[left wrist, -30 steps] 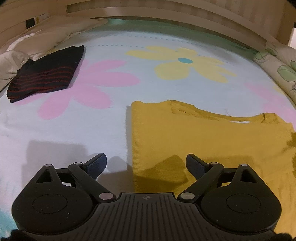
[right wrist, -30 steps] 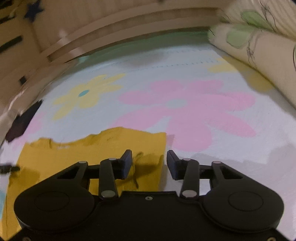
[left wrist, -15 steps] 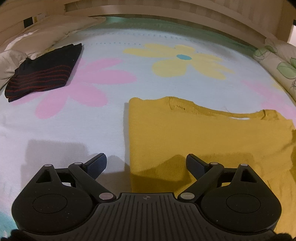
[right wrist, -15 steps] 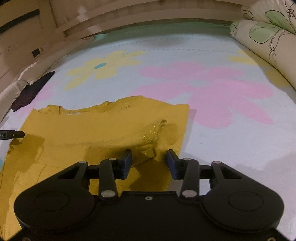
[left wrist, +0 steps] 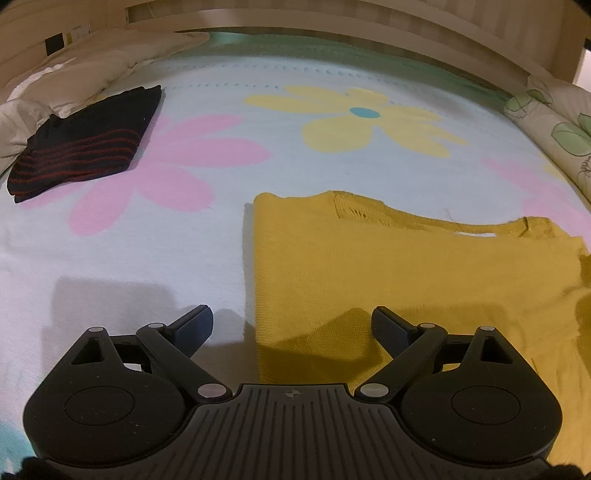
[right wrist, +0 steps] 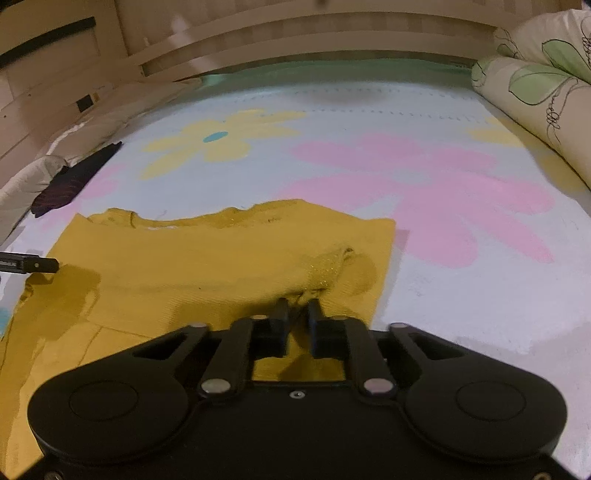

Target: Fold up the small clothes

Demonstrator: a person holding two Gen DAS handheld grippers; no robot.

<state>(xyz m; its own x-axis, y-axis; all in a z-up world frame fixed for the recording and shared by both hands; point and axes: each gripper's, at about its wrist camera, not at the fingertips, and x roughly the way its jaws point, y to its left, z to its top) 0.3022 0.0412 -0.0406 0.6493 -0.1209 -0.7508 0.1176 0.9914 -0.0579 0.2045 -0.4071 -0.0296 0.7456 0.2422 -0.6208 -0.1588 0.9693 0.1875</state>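
A mustard-yellow knit top (left wrist: 388, 266) lies flat on the flowered bedspread, neckline toward the headboard. It also shows in the right wrist view (right wrist: 207, 266). My left gripper (left wrist: 291, 325) is open and empty, hovering over the top's left edge. My right gripper (right wrist: 295, 314) is shut on a bunched fold of the yellow top (right wrist: 325, 269) near its right side. The tip of the left gripper's finger (right wrist: 33, 265) shows at the left edge of the right wrist view.
A folded black garment with red stripes (left wrist: 85, 144) lies at the far left, next to white bedding (left wrist: 22, 114). A leaf-print pillow (right wrist: 535, 99) lies along the right. A wooden headboard (left wrist: 332, 22) runs behind the bedspread (left wrist: 184, 258).
My right gripper has closed from open onto a bunch of the yellow top. The left gripper stayed open and barely moved.
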